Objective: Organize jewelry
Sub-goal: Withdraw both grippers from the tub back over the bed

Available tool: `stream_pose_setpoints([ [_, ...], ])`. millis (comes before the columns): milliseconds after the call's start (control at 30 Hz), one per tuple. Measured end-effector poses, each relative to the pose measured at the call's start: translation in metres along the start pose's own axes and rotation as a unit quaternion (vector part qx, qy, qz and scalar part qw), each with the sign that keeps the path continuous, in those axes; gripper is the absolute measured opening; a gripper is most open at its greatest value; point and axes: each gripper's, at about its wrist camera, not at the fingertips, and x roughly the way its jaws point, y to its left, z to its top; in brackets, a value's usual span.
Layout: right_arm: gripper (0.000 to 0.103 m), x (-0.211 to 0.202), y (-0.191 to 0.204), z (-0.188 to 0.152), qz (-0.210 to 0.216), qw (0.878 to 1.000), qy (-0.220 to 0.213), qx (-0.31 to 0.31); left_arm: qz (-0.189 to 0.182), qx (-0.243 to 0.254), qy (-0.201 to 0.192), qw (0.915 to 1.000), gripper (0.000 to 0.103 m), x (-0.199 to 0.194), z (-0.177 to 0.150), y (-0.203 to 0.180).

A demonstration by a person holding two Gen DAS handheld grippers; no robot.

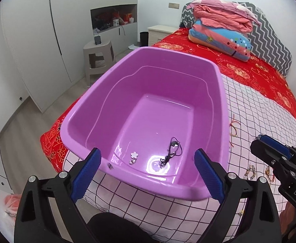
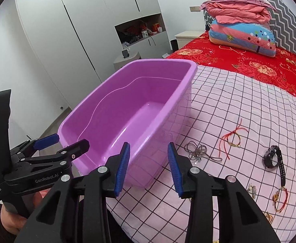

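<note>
A purple plastic tub (image 1: 218,77) (image 2: 127,68) sits on the checked blanket. Inside lie a black cord necklace (image 1: 172,151) and a small white flower charm (image 1: 134,155). My left gripper (image 1: 148,162) is open and empty, hovering over the tub's near rim; it also shows in the right wrist view (image 2: 66,141). My right gripper (image 2: 149,162) is open and empty, just right of the tub's near corner; it shows in the left wrist view (image 1: 265,143). On the blanket lie a grey cord necklace (image 2: 198,151), a red string bracelet (image 2: 232,138), a black watch (image 2: 273,158) and more bracelets (image 2: 280,200).
The blanket (image 2: 239,105) covers a bed with a red sheet (image 2: 239,60). Folded quilts (image 2: 241,20) are stacked by the headboard. A grey stool (image 1: 99,56), white wardrobes (image 2: 77,20) and a nightstand (image 1: 160,32) stand beyond the bed's left edge.
</note>
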Motion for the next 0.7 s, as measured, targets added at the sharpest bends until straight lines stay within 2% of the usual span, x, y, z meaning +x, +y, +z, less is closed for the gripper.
stream_pose_setpoints([
  [200, 0.042, -0.019, -0.023, -0.029, -0.009, 1.0, 0.0, 0.024, -0.02, 0.021, -0.013, 0.9995, 0.095, -0.017, -0.022, -0.025],
  [500, 0.046, -0.062, -0.083, -0.095, -0.065, 0.996, 0.001, 0.063, -0.061, 0.049, 0.019, 0.9968, 0.095, -0.02, -0.07, -0.078],
  [700, 0.046, -0.087, -0.132, -0.139, -0.104, 0.99, 0.013, 0.096, -0.067, 0.038, 0.042, 0.9961, 0.095, -0.006, -0.1, -0.114],
])
